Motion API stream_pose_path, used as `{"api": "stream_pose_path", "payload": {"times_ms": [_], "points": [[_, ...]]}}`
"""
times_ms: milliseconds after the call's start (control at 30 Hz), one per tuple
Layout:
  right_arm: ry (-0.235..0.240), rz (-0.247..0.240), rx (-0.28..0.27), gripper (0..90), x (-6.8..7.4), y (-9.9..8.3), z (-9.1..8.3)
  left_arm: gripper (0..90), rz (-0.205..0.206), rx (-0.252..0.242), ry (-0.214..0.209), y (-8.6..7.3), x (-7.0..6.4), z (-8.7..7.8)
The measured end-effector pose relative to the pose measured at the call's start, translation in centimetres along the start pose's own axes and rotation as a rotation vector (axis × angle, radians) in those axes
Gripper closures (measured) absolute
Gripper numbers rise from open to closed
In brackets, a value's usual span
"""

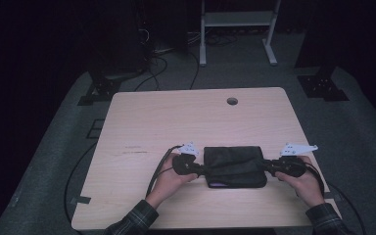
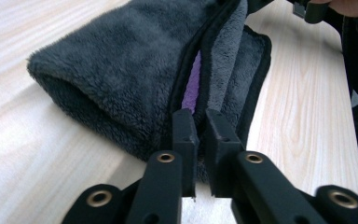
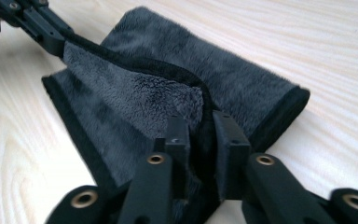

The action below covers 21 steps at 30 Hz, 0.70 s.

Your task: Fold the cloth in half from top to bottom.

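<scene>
A folded dark grey fleece towel (image 1: 235, 165) with black trim lies near the front of the wooden table (image 1: 176, 122). My left gripper (image 1: 199, 169) is shut on the towel's left edge; in the left gripper view the towel (image 2: 135, 70) shows a purple strip inside the fold, and the left gripper (image 2: 199, 122) pinches its black hem. My right gripper (image 1: 266, 167) is shut on the right edge; in the right gripper view the right gripper (image 3: 200, 128) clamps the hem of the towel (image 3: 168, 93), whose top layer is lifted. The left gripper (image 3: 51, 32) shows at the far end.
A round cable hole (image 1: 232, 101) sits near the table's far edge. Beyond the table stand a white frame (image 1: 237, 29) and dark stands with cables on the grey floor. The person's hands and plaid sleeves (image 1: 132, 220) come in at the bottom.
</scene>
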State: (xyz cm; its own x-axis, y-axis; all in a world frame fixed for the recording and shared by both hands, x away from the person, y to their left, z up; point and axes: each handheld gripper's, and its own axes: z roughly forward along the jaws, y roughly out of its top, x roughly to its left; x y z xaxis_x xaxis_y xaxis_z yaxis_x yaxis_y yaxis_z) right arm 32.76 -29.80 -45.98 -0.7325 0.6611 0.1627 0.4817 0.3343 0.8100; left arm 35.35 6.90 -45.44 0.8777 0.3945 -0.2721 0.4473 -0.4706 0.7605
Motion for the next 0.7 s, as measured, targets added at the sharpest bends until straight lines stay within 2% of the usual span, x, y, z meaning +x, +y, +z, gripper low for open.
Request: {"api": "stream_pose_path", "payload": {"times_ms": [100, 233, 333, 400, 500, 633, 700], "points": [[0.000, 0.003, -0.026, 69.9, 0.3, 0.0, -1.0, 71.5, 0.003, -0.040, 0.012, 0.6, -0.2, -1.2], [0.007, -0.005, -0.087, 70.4, 0.6, 0.5, -2.4, 71.6, 0.017, -0.088, 0.027, 1.5, -0.3, -2.6], [0.000, -0.015, -0.120, 72.6, 0.7, 1.2, -2.7, 73.8, 0.020, -0.103, 0.037, 1.9, 0.1, -2.8], [-0.011, -0.015, -0.113, 76.1, 0.5, 1.6, -2.4, 75.7, 0.013, -0.105, 0.043, 2.0, 0.5, -2.4], [-0.014, -0.021, -0.075, 79.9, 0.3, 1.8, -1.2, 77.0, 0.008, -0.097, 0.041, 2.1, 0.8, -1.3], [-0.002, -0.031, -0.013, 81.3, 0.3, 1.4, -0.1, 76.9, 0.011, -0.077, 0.019, 2.0, 0.2, 0.2], [0.009, -0.028, 0.001, 81.7, 0.5, 1.0, 0.0, 76.8, 0.022, -0.053, 0.000, 1.8, -0.3, 0.8]]}}
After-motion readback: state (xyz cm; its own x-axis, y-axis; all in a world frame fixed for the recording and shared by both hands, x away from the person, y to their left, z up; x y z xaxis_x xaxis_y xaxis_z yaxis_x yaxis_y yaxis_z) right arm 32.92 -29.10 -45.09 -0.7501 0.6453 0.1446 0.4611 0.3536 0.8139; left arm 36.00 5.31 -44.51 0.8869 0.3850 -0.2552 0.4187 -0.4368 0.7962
